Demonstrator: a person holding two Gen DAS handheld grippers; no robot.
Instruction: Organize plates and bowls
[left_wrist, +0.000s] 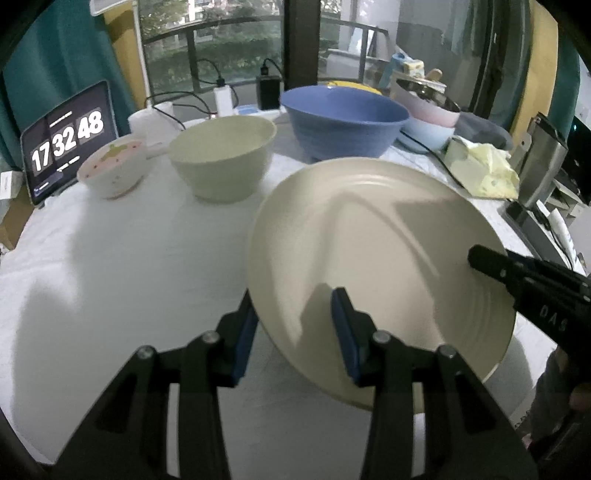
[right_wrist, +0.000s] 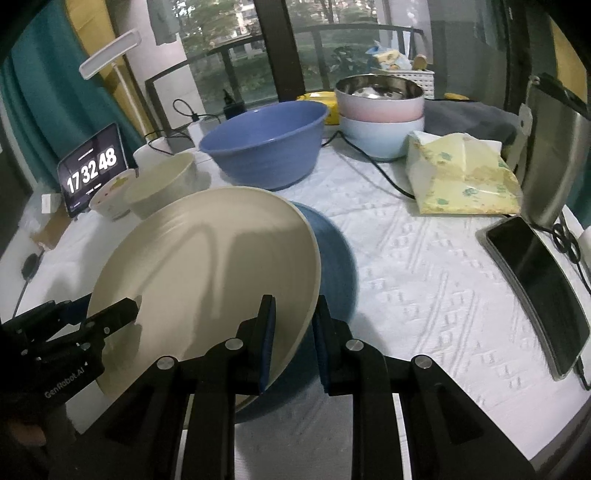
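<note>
- While the cream plate (left_wrist: 373, 254) is held off the white tablecloth (left_wrist: 110, 258) by both tools, a slip is the main risk: each grip bears only on a thin strip of smooth rim, so uneven motion of the two hands could be enough to twist it loose.
- The left gripper (left_wrist: 295, 325) is seen partly closed, its blue pads straddling the plate's near-left rim; one pad lies over the inner face, the other under the edge.
- The right gripper (right_wrist: 291, 332) is narrowly closed on the opposite rim, with the edge pinched between its pads.
- A blue plate (right_wrist: 332, 258) is visible directly behind and below the cream one in the right wrist view; whether the two touch cannot be told. If the cream plate is lowered off-centre, the stack could be left askew or the rims knocked together.
- A collision with the cream bowl (left_wrist: 221, 158), the strawberry bowl (left_wrist: 114, 170) or the large blue bowl (left_wrist: 343, 122) is judged possible if the plate is swung toward the far side of the table, since all three stand near it.
- The plate is tilted, its hollow face turned up and toward the left gripper, the right-hand rim carried higher.
- Being round, the plate has no long axis; its flat face is what sets its orientation, and the line between the two grips runs across its width.
</note>
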